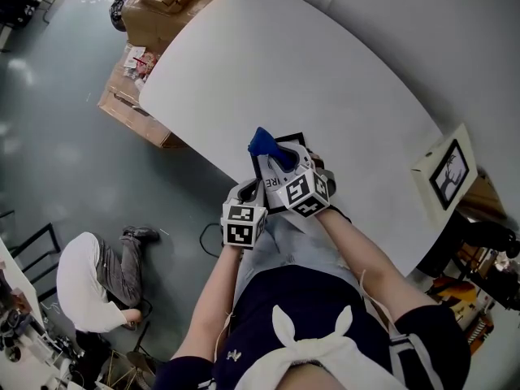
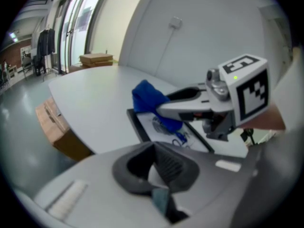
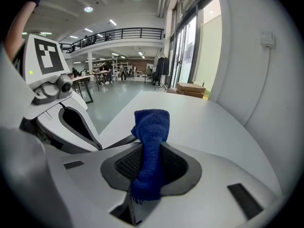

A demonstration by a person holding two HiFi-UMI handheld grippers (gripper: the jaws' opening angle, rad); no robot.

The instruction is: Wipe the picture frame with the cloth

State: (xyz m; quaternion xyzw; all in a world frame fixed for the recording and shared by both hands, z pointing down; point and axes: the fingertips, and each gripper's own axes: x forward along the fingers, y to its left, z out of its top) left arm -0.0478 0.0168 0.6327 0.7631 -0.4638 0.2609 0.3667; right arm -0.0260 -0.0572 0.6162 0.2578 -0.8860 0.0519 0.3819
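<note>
A black-edged picture frame [image 1: 284, 143] lies at the near edge of the white table [image 1: 325, 80]; in the left gripper view its print [image 2: 164, 127] shows just past the jaws. My left gripper [image 1: 250, 192] is shut at the frame's near left edge [image 2: 137, 125] and seems to hold it. My right gripper [image 1: 275, 159] is shut on a blue cloth [image 1: 262, 140], which stands up from between the jaws [image 3: 151, 127] over the frame's far end. In the left gripper view the cloth [image 2: 148, 98] rests against the frame under the right gripper [image 2: 164, 110].
A second framed picture [image 1: 449, 171] stands at the table's right edge. Cardboard boxes [image 1: 158, 6] sit by the far left of the table. A person [image 1: 89, 279] sits on the floor at the left.
</note>
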